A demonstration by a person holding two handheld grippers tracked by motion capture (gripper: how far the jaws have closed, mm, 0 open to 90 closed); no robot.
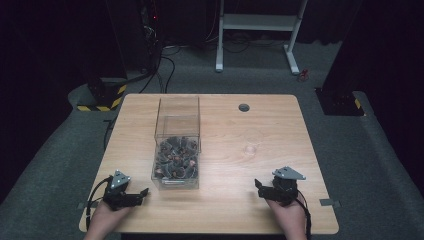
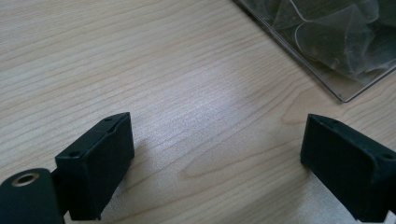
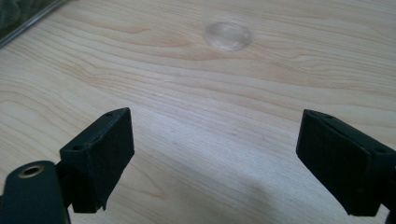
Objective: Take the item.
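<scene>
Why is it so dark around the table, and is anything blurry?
High view: light falls on the table, while the room behind stays dim. Left gripper view: the clear box looks soft, and a pale sheen lies on the wood. Right gripper view: the small clear dish is slightly blurred.

1. No text, label, brand or number can be read in any of the views.
2. The one sign-like marking is the yellow-and-black hazard striping [image 1: 102, 107] on a dark base on the floor, far beyond the left tongs [image 1: 131, 196] and past the far left corner of the bench [image 1: 280, 125]; it carries no words.
3. A shorter piece of the same yellow-and-black striping [image 1: 357, 104] sits on another dark base on the floor, far beyond the right tongs [image 1: 265, 189]; it is wordless too.
4. The clear box [image 1: 176, 150] just beside the left tongs shows no readable label on its walls.
</scene>
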